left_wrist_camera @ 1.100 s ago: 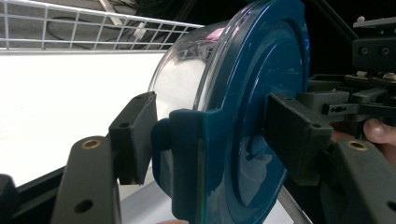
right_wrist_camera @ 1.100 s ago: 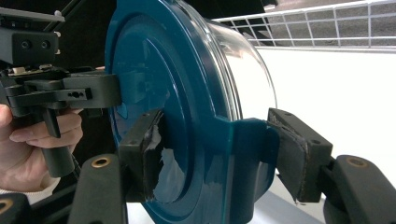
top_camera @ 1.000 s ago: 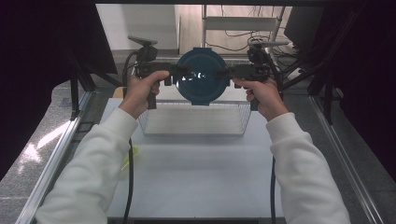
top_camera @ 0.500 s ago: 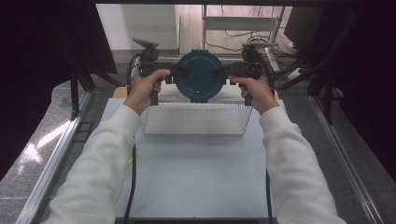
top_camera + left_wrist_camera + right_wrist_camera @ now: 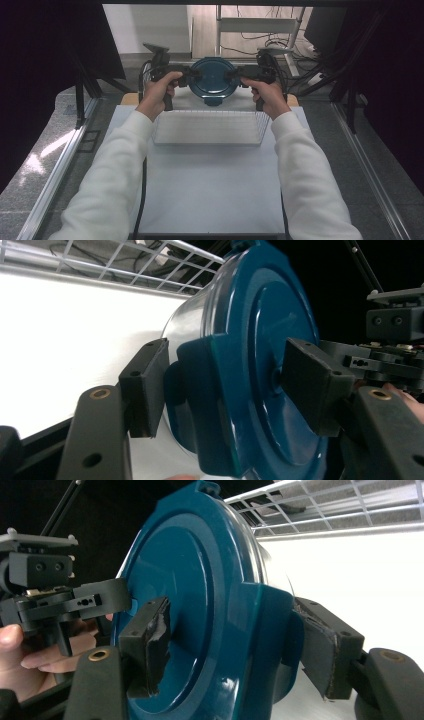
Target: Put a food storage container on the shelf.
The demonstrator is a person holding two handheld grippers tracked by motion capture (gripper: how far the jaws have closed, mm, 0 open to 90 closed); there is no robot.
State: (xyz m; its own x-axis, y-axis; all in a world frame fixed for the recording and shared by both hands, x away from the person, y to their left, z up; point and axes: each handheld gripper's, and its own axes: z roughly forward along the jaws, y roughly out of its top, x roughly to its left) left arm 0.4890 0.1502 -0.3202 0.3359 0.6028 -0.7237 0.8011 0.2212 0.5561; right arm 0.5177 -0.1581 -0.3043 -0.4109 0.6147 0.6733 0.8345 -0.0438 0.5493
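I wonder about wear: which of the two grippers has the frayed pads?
The right gripper: its black pads are torn at the edges; those of the left gripper are crisp. The right jaws have just been opening, with the blue lid between them.

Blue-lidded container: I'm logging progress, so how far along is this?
Done: left tool and right tool grip the blue-lidded container by its side latches. In hand: held beyond the wire rack; the right tool's jaws have just been opening, latch between them. Left: probably setting it down and releasing.
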